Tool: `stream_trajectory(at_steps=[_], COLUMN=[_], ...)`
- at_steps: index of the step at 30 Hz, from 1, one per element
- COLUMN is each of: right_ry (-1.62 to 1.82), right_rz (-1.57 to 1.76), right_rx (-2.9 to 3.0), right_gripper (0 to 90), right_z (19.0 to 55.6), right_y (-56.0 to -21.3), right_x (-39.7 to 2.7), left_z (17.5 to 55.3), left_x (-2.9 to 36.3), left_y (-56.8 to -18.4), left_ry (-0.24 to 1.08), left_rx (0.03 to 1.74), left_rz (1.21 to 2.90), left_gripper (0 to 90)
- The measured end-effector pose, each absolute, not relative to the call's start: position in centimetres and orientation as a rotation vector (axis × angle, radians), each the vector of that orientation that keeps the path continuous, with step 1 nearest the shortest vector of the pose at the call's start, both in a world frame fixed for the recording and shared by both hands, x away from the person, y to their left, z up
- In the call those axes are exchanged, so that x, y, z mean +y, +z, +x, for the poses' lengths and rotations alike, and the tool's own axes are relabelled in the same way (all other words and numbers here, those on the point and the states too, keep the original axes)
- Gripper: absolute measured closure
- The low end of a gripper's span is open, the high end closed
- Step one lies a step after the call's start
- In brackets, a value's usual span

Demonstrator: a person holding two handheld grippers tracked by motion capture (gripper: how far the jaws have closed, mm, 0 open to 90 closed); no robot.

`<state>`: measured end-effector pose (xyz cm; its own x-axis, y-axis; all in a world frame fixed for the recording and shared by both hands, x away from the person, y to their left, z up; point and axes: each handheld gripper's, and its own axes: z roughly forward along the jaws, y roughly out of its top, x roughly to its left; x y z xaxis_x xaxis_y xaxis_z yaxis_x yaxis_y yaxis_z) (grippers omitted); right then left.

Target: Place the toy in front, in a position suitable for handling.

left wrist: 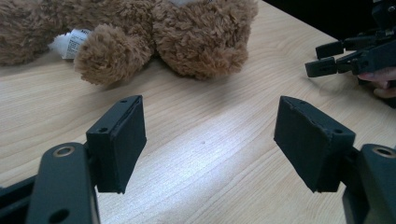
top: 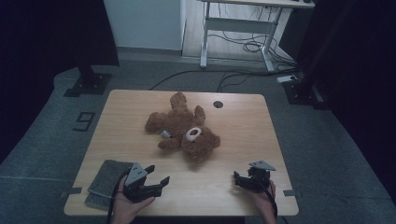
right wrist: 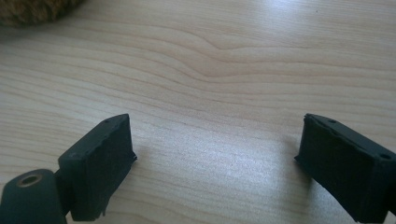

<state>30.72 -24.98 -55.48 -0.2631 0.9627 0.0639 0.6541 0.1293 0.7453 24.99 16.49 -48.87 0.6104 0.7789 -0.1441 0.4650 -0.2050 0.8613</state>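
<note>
Resting low at the near edge of the wooden table (top: 261, 140), both grippers are spread wide with nothing held. Left gripper (top: 156, 179) sits in the person's left hand (top: 126, 203), jaws angled toward the table centre; in the left gripper view its two black pads (left wrist: 122, 140) stand far apart with only bare wood grain between them, touching nothing. Right gripper (top: 240, 179) is held in the right hand (top: 265, 198) near the table's right front corner, jaws pointing left; in the right gripper view the pads (right wrist: 100, 161) are likewise spread, bare tabletop between them. Whether either gripper's underside actually rests on the wood is hard to tell from the dim high view.

Brown teddy bear (top: 184, 128) lies flat in the middle of the table, well apart from both grippers, head toward the near side, white muzzle (top: 194, 134) up. A white sewn-in label (left wrist: 70, 42) sticks out beside one paw. The bear is nearer the left gripper, just beyond its jaws in the left gripper view. Grey folded cloth (top: 107, 179) lies at the near left corner, just beside the left gripper. A small round grommet hole (top: 218, 104) sits at the table's far edge.
</note>
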Motion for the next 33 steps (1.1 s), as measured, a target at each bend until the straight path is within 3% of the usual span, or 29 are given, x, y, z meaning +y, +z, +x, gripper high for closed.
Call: stream_trajectory(at_steps=[22,33], right_ry=[1.148,1.218], right_rz=[1.444,1.379], right_rx=[1.94,1.973], right_gripper=[12.3,12.2], right_z=[29.6,29.6], right_y=[-53.0,-51.7], right_x=[-24.3,-22.4], left_z=[26.4,32.0], left_x=[16.8,16.2], left_y=[-46.8,-47.0], left_ry=[0.443,0.424], left_rx=[1.009,1.059], left_rz=[1.851,1.935], left_gripper=[22.7,23.2])
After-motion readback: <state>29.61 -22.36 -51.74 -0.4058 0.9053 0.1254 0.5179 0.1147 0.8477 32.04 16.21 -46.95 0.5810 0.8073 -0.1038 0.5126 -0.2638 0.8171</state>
